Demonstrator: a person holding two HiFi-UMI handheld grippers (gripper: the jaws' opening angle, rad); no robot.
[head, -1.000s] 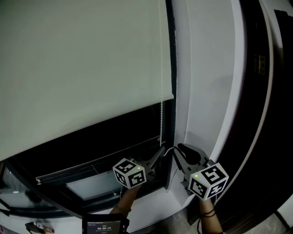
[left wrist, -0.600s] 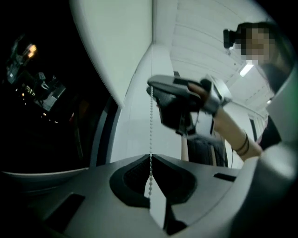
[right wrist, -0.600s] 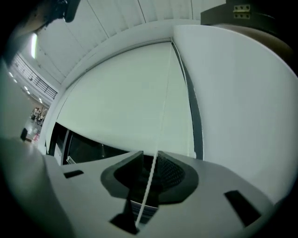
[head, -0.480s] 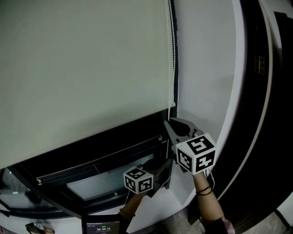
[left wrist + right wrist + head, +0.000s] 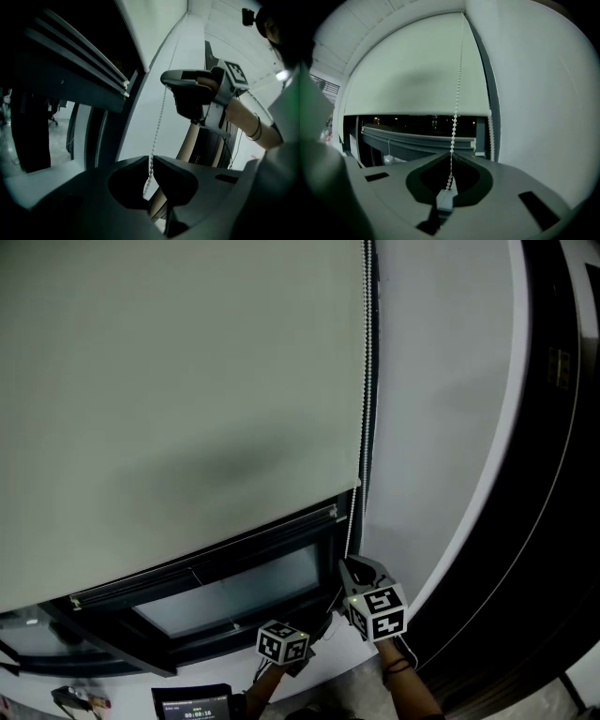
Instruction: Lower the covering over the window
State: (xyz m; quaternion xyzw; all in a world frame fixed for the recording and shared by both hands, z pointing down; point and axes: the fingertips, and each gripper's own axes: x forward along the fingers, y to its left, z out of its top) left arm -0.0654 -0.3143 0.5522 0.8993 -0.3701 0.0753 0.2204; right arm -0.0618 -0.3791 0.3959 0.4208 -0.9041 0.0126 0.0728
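Observation:
A pale roller blind [image 5: 178,399] covers most of the dark window [image 5: 234,587]; its bottom edge [image 5: 281,507] hangs a short way above the lower frame. A white bead chain [image 5: 367,381] runs down the blind's right side. My right gripper [image 5: 347,565] grips that chain just under the blind's corner. Its jaws have just been closing, and they now meet on the bead chain [image 5: 456,93] at my right gripper [image 5: 451,153]. Lower down, my left gripper [image 5: 319,620] is shut on the same chain, which shows as the bead chain [image 5: 159,119] entering my left gripper [image 5: 151,160].
A white wall [image 5: 441,427] stands right of the window, with a dark curved frame [image 5: 562,484] beyond it. A small screen device [image 5: 192,704] sits below the sill. The right gripper and a forearm [image 5: 243,117] show in the left gripper view.
The blind's bottom edge has come lower over the window. Both grippers dropped. The right gripper rose to the chain under the blind's corner, closed on it and came down.

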